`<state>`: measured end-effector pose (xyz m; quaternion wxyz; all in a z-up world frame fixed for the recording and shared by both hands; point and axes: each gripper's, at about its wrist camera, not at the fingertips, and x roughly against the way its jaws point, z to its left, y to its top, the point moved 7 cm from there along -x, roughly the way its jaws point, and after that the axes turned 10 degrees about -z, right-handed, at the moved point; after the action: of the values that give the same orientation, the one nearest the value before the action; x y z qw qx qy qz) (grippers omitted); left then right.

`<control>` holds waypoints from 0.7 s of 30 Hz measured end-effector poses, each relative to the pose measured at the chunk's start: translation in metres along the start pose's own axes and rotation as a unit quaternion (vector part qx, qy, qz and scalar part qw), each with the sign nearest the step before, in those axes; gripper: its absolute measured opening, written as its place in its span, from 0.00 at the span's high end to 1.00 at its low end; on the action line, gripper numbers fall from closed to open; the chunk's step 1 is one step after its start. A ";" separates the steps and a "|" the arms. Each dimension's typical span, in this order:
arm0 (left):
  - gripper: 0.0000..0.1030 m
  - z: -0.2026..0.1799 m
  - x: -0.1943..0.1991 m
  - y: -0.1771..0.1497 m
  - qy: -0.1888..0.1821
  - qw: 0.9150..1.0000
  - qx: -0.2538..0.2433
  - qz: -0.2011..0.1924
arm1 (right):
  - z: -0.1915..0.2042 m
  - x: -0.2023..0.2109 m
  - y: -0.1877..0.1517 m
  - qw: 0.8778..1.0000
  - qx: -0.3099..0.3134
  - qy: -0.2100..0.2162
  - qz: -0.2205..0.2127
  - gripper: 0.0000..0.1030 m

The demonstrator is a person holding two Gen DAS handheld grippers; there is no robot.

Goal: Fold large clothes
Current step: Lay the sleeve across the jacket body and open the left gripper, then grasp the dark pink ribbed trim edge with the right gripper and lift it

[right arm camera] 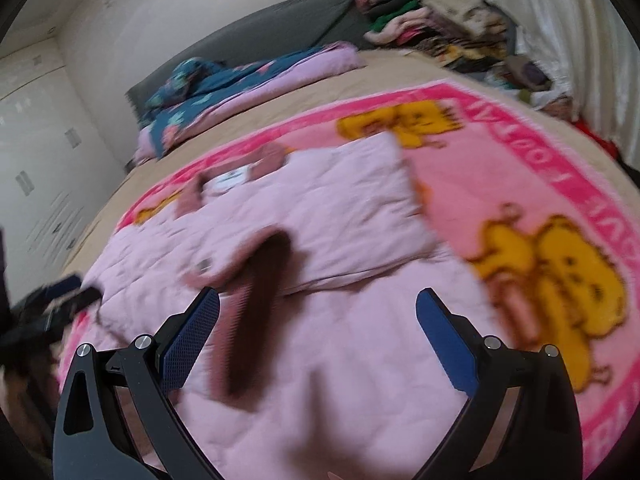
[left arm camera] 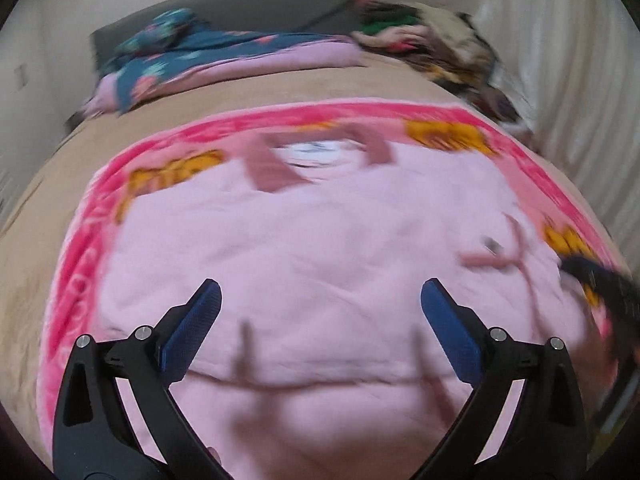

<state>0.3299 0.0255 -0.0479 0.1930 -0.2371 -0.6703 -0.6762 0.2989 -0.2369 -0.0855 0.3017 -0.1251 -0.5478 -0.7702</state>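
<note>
A wide bed (left arm camera: 224, 92) under a smooth tan sheet carries a fuzzy pink blanket (left arm camera: 80, 264) with a hot-pink border and orange cartoon figures. On the blanket lies the pale pink quilted jacket (left arm camera: 304, 248), soft and puffy with stitched squares, brown trim at its collar. Behind it are a rumpled teal floral quilt (left arm camera: 172, 52) and a heap of mixed clothes (left arm camera: 432, 36). Only the right wrist view shows the folded-over sleeve (right arm camera: 360, 200) and its dark brown lining (right arm camera: 260, 304). The left gripper (left arm camera: 320, 300) and the right gripper (right arm camera: 318, 304) both gape wide over the jacket, holding nothing.
</note>
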 end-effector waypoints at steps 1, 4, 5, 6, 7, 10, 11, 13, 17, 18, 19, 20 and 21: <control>0.09 0.013 -0.003 0.006 0.007 1.000 0.017 -0.005 | 0.008 -0.008 -0.005 1.000 -0.005 0.012 0.013 0.05; 0.09 0.045 -0.007 0.018 0.014 0.997 0.070 -0.019 | 0.028 -0.027 -0.020 0.998 -0.012 0.032 0.043 0.05; 0.09 0.060 -0.009 0.019 0.018 0.995 0.092 -0.023 | 0.032 -0.032 -0.024 0.998 -0.012 0.035 0.049 0.05; 0.09 0.067 -0.010 0.020 0.020 0.994 0.103 -0.026 | 0.036 -0.037 -0.027 0.998 -0.012 0.036 0.056 0.05; 0.09 0.079 -0.011 0.020 0.023 0.992 0.117 -0.029 | 0.040 -0.044 -0.032 0.997 -0.014 0.036 0.063 0.05; 0.09 0.106 -0.014 0.015 0.034 0.988 0.143 -0.037 | 0.042 -0.056 -0.039 0.996 -0.028 0.035 0.073 0.05; 0.09 0.111 -0.015 0.014 0.035 0.988 0.148 -0.035 | 0.042 -0.058 -0.040 0.996 -0.029 0.033 0.072 0.05; 0.09 0.122 -0.020 0.012 0.035 0.986 0.159 -0.028 | 0.046 -0.060 -0.040 0.997 -0.019 0.038 0.064 0.13; 0.09 0.135 -0.019 0.014 0.032 0.983 0.176 -0.037 | 0.055 -0.060 -0.039 0.996 -0.020 0.069 0.056 0.51; 0.09 0.136 -0.018 0.015 0.031 0.983 0.178 -0.040 | 0.058 -0.058 -0.038 0.996 -0.019 0.076 0.052 0.65; 0.09 0.138 -0.016 0.015 0.032 0.983 0.178 -0.043 | 0.062 -0.055 -0.034 0.996 -0.011 0.079 0.040 0.74; 0.09 0.138 -0.016 0.016 0.032 0.983 0.177 -0.044 | 0.066 -0.052 -0.029 0.997 0.007 0.073 0.026 0.76; 0.09 0.140 -0.015 0.016 0.033 0.983 0.177 -0.046 | 0.072 -0.046 -0.022 0.997 0.035 0.062 0.007 0.79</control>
<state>0.3596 0.1636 -0.0448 0.2223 -0.1460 -0.7827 -0.5627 0.3120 -0.1510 -0.1001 0.3447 -0.0700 -0.5541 -0.7545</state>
